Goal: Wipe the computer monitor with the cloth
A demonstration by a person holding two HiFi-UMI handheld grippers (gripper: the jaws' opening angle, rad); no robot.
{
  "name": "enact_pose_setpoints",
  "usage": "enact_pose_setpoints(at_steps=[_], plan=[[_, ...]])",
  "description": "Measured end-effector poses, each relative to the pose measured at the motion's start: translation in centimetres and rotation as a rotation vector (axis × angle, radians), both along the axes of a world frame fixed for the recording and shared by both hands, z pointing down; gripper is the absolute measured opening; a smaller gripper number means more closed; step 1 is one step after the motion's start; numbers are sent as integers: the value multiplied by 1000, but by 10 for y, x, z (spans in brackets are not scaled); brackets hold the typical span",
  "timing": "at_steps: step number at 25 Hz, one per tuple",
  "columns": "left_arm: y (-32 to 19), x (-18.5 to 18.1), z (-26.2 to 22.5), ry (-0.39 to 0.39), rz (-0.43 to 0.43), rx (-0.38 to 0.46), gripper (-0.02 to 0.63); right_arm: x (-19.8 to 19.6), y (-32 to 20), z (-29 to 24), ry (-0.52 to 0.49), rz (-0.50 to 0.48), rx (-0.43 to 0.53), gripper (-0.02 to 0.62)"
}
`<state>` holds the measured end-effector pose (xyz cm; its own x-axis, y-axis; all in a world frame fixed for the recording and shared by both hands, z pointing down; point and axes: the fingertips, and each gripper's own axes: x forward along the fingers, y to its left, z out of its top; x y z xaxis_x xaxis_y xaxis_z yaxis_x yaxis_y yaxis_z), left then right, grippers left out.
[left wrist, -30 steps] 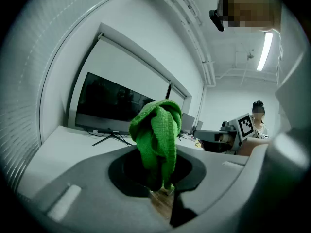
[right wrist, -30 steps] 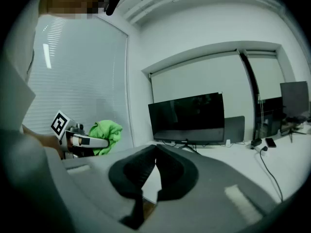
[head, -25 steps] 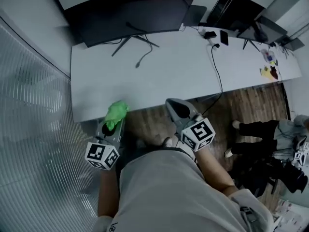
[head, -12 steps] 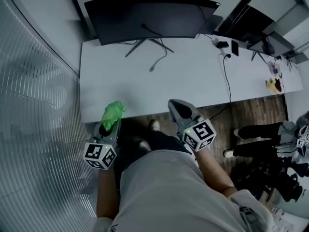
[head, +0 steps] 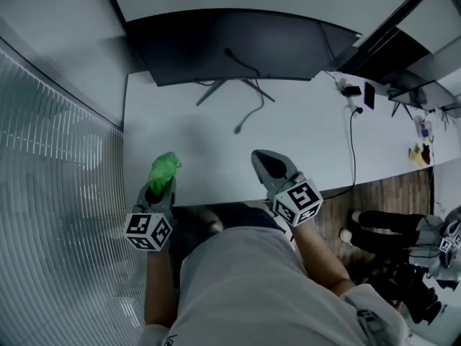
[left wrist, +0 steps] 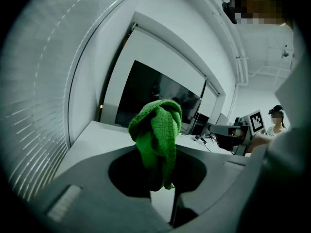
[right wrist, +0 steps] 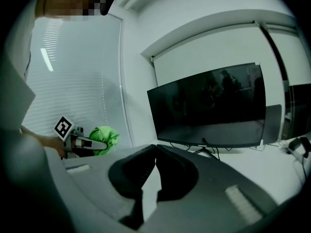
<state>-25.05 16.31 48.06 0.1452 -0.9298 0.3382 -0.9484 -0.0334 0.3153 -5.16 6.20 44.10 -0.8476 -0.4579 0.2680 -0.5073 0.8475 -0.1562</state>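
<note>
A wide black curved monitor (head: 234,45) stands dark at the back of the white desk (head: 302,150); it also shows in the right gripper view (right wrist: 209,106) and, farther off, in the left gripper view (left wrist: 153,98). My left gripper (head: 160,181) is shut on a bunched green cloth (head: 163,171) over the desk's near left edge, well short of the screen. The cloth (left wrist: 158,135) sticks up from between the jaws. My right gripper (head: 268,166) is shut and holds nothing, over the desk's front edge at the middle.
A loose black cable (head: 248,114) runs from the monitor stand (head: 230,89) onto the desk. A power strip and phone (head: 360,92) lie at the back right, with a cord (head: 353,150) hanging off the front. A ribbed glass wall (head: 57,193) runs along the left. Another person sits at the right (head: 403,229).
The person has stepped closer to the desk, so the monitor and desk look nearer. Both grippers now reach over the desk's front edge. The left still holds the cloth.
</note>
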Motion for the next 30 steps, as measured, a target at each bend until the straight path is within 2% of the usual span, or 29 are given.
enact_pose_setpoints(at_steps=[8, 13, 23, 30], plan=[[-73, -42, 22, 4, -95, -96, 67, -31, -68, 7, 20, -51, -67, 3], [-108, -67, 41, 5, -107, -139, 67, -40, -87, 19, 45, -36, -110, 3], [-169, -124, 86, 13, -61, -208, 67, -49, -102, 47, 126, 102, -174, 3], [-199, -148, 114, -22, -14, -260, 67, -57, -96, 53, 156, 199, -204, 3]])
